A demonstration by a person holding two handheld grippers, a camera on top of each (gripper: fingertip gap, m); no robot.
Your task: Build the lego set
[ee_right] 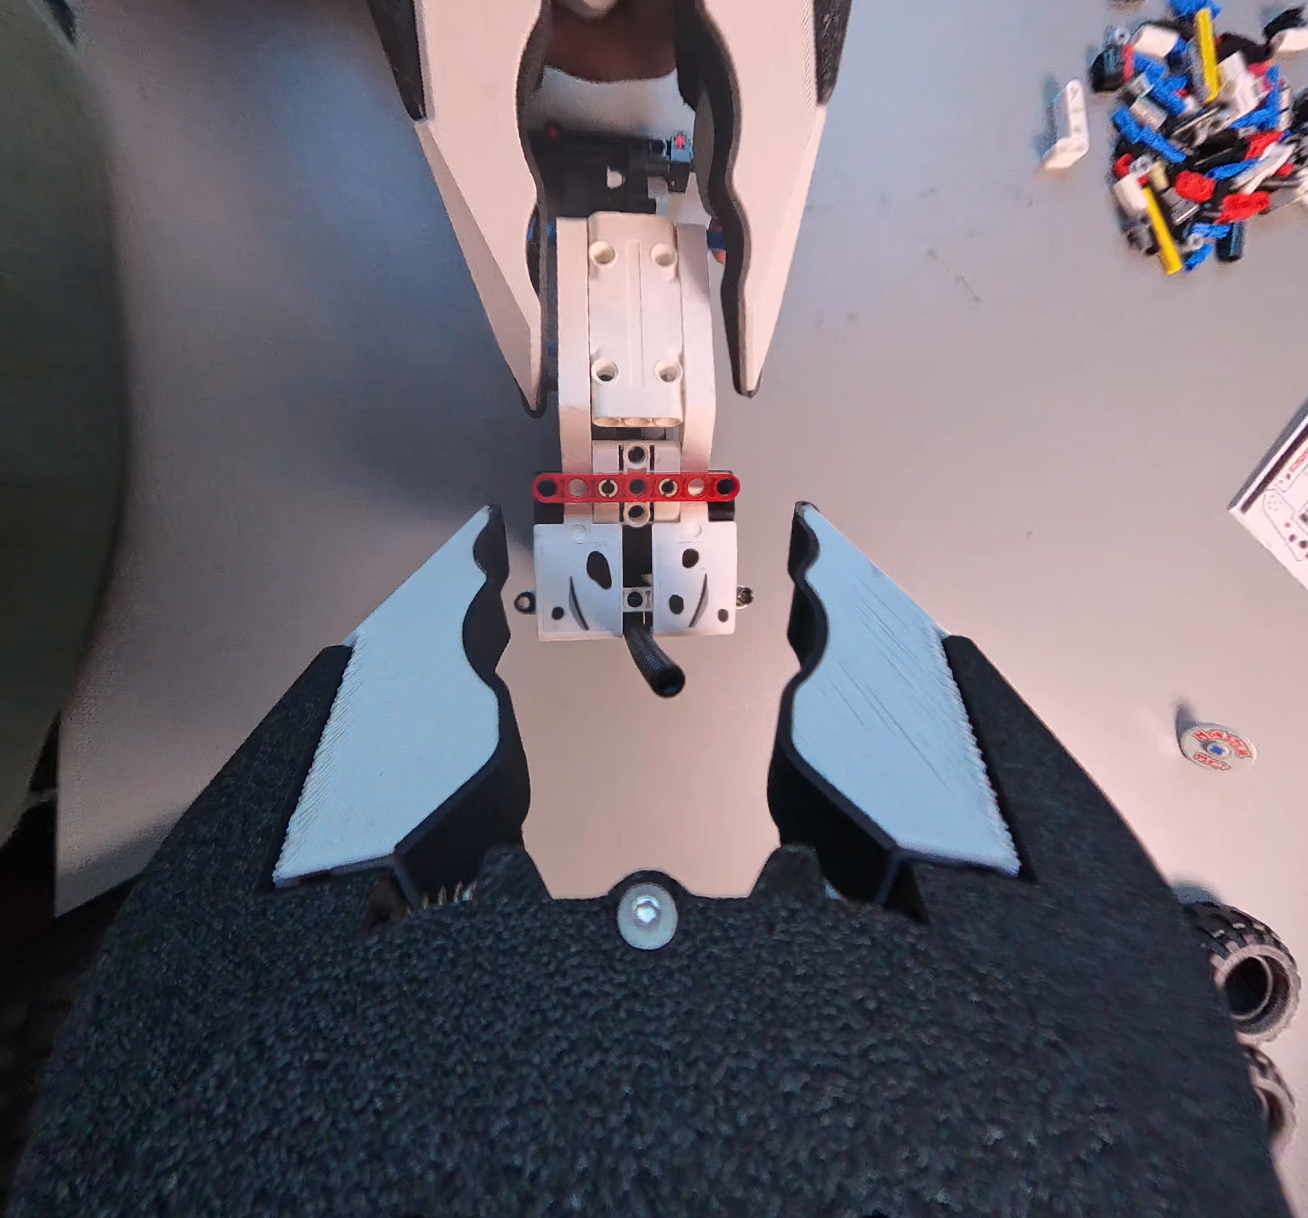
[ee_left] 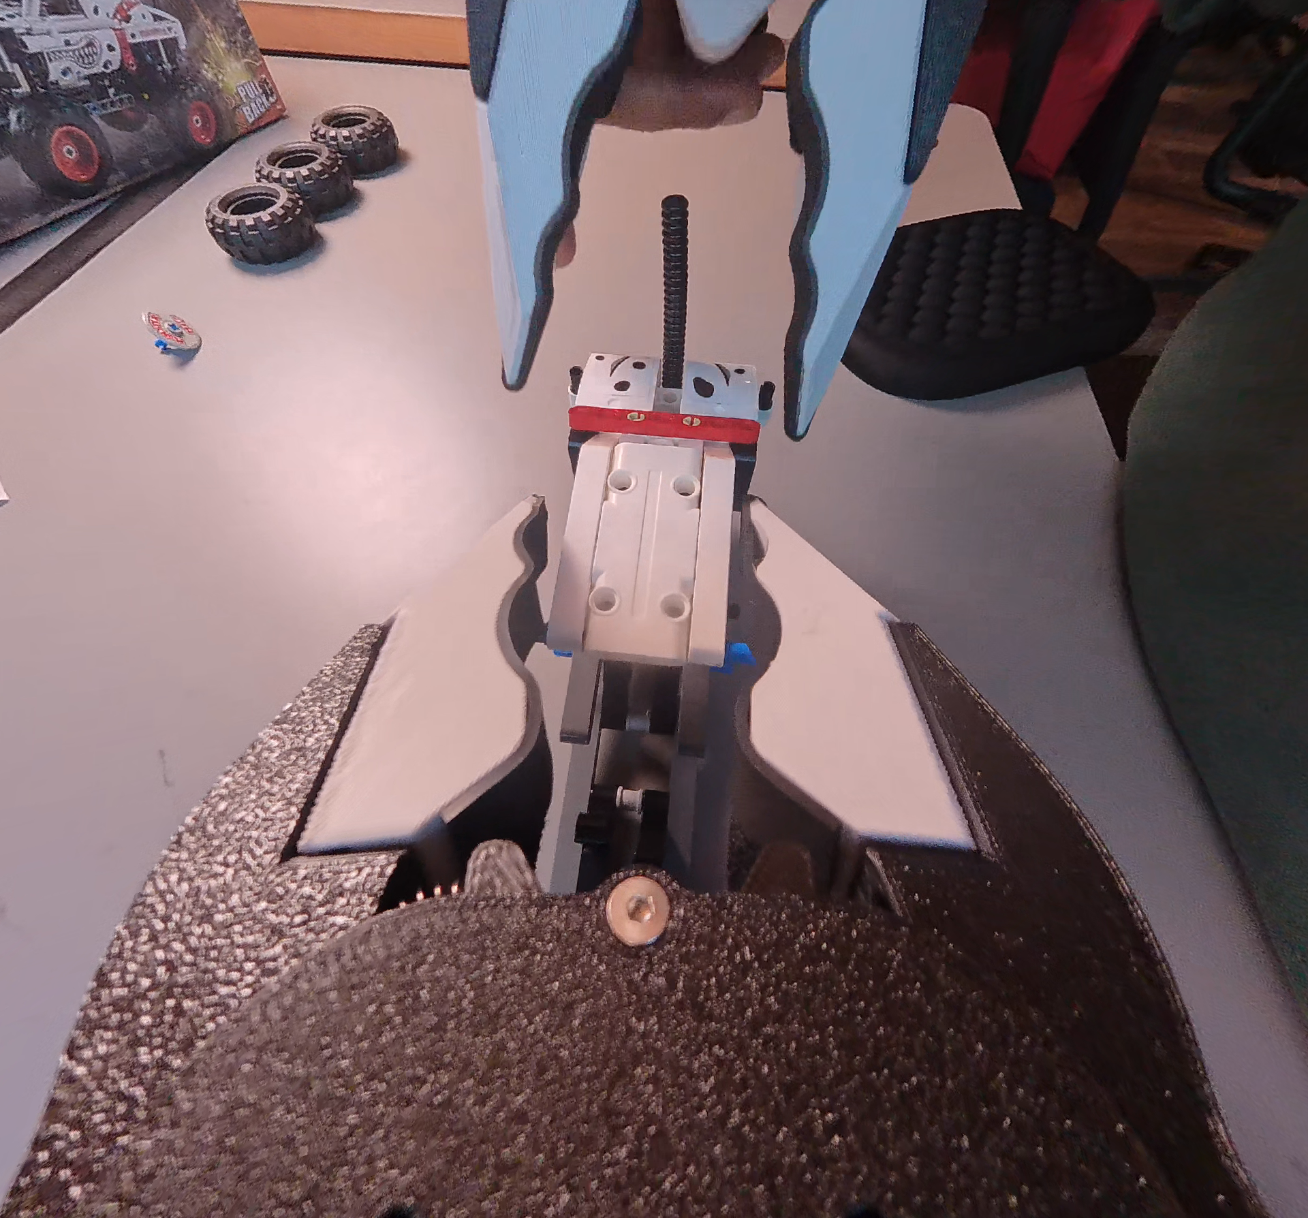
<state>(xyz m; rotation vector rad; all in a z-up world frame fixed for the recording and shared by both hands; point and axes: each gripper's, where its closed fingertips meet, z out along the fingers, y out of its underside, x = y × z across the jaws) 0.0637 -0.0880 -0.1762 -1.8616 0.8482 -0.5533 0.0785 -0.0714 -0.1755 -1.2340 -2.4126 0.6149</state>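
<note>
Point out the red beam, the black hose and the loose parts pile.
red beam (ee_right: 635, 487): right wrist view, middle hole.
black hose (ee_left: 674, 278): left wrist view, mid-length of its ribbed shaft.
loose parts pile (ee_right: 1203, 129): right wrist view, centre of the heap.

Soft even light, wide-angle bending at edges, slight blur on tools.

It looks like an office or meeting-room corner: a plain pale grey desk (ee_left: 283, 547) with a wooden-edged table (ee_left: 340, 30) pushed up at the far side. A black mesh-seat chair (ee_left: 1005, 306) sits tucked in on the right, wood flooring (ee_left: 1203, 122) beyond it. A printed toy box (ee_left: 106, 66) and loose bricks (ee_right: 1203, 115) lie on the desk.
</note>
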